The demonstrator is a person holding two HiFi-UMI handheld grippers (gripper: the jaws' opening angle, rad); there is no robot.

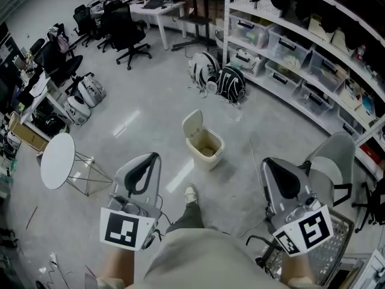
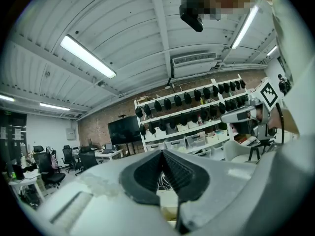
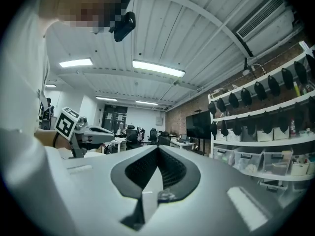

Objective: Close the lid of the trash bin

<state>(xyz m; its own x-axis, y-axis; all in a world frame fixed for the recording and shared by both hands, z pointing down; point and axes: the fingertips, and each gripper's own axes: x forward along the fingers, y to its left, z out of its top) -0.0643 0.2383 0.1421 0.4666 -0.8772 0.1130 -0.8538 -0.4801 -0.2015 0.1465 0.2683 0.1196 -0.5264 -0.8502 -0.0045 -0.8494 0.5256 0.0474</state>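
Observation:
A small beige trash bin (image 1: 206, 147) stands on the grey floor ahead of me, near the middle of the head view. Its lid (image 1: 193, 125) is up, standing upright at the bin's far-left side, and the inside shows. My left gripper (image 1: 148, 161) is held low at the left and my right gripper (image 1: 272, 166) low at the right. Both are well short of the bin and point up and forward. In each gripper view the jaws meet at the tips, left gripper (image 2: 161, 152) and right gripper (image 3: 157, 148), with nothing held.
Backpacks (image 1: 221, 82) lie on the floor beyond the bin, by shelves of plastic boxes (image 1: 301, 59). A round white side table (image 1: 58, 160) is at the left and a grey chair (image 1: 332, 161) at the right. Office chairs (image 1: 129, 38) stand far back. My shoe (image 1: 190, 193) is just before the bin.

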